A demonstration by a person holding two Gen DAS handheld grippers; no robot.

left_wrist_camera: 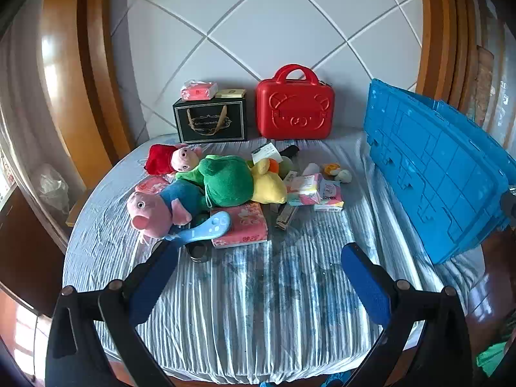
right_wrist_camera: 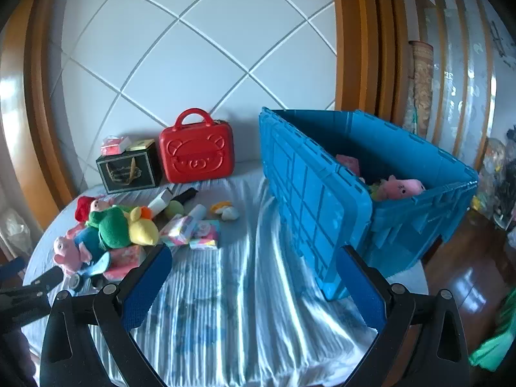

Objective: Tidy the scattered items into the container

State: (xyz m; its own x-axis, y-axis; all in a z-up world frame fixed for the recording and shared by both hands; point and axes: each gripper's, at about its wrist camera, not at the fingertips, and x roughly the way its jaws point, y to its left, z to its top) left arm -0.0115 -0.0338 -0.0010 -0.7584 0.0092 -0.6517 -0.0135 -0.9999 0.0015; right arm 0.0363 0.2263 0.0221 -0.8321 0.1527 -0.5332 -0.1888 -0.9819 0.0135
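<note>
A pile of items lies on the striped tablecloth: a pink pig plush in blue [left_wrist_camera: 154, 208], a green plush [left_wrist_camera: 225, 180], a yellow duck plush [left_wrist_camera: 269, 183], a pig plush with a red hat [left_wrist_camera: 171, 159], a pink tissue pack [left_wrist_camera: 240, 225], a light blue handle toy [left_wrist_camera: 206, 227] and small packets [left_wrist_camera: 314, 190]. The blue crate [right_wrist_camera: 387, 193] stands at the right with its lid flap hanging down; a pink plush [right_wrist_camera: 401, 188] lies inside. My left gripper [left_wrist_camera: 261, 264] is open and empty, just short of the pile. My right gripper [right_wrist_camera: 254, 271] is open and empty, beside the crate.
A red bear-face case [left_wrist_camera: 295, 104] and a black gift box [left_wrist_camera: 211, 121] with small boxes on top stand at the back by the tiled wall. Wooden door frames flank the table. The left gripper's body shows at the lower left of the right wrist view [right_wrist_camera: 22, 296].
</note>
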